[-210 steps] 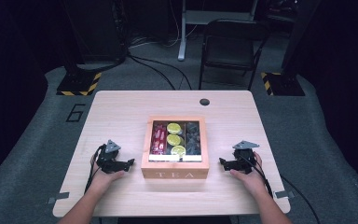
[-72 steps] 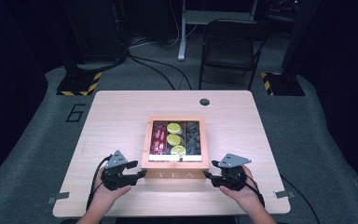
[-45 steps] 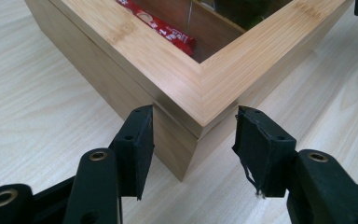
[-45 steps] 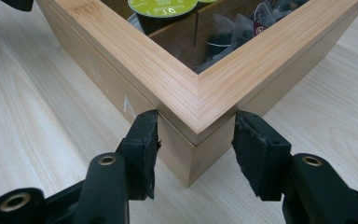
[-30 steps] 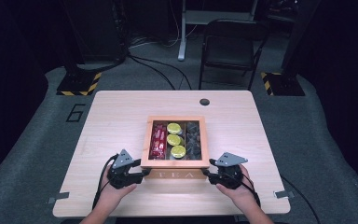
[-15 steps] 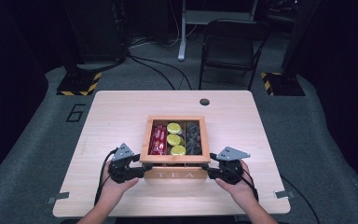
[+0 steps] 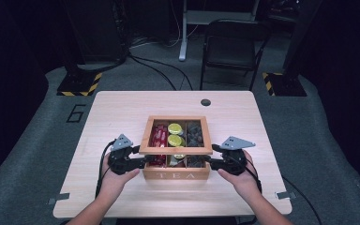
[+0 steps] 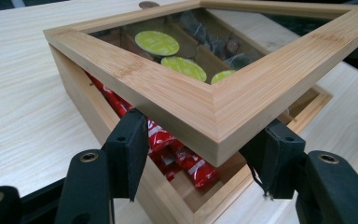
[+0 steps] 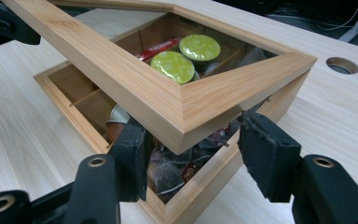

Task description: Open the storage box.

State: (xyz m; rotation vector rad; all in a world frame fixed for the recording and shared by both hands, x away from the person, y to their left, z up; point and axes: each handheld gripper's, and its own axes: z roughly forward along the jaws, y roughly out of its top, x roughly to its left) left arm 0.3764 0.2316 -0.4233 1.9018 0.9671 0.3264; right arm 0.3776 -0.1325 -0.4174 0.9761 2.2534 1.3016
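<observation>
the step in hand is raising the hinged, glass-paned lid (image 7: 175, 149) of the wooden tea box (image 7: 176, 175), one front corner in each gripper.

the left gripper (image 8: 200, 156) has the lid's front left corner between its jaws; the jaws have just been opening and stand about half apart. the near pad appears to touch the lid's side face, while the far pad sits at the front face, low under the edge; whether it presses i cannot tell. just below the jaws lie the red sachets (image 8: 186, 158) in the box's end compartment.

the right gripper (image 9: 191, 151) straddles the front right corner the same way. its jaws have also just been opening and are about half apart; the near pad touches the lid's underside edge, and the far pad stands slightly clear of the wood. so the lid seems carried from below rather than pinched. beneath these jaws are dark tea bags (image 9: 177, 175); beyond them, under the glass, sit the green capsules (image 9: 186, 58).

to do this well, keep both grippers rising at the same pace so the frame does not twist on its hinges. let the hands follow the lid's arc back toward the far side. keep the pads under the rim, since a loose hold could let a corner slip off and drop. the box base should stay flat on the table (image 7: 122, 112).
</observation>
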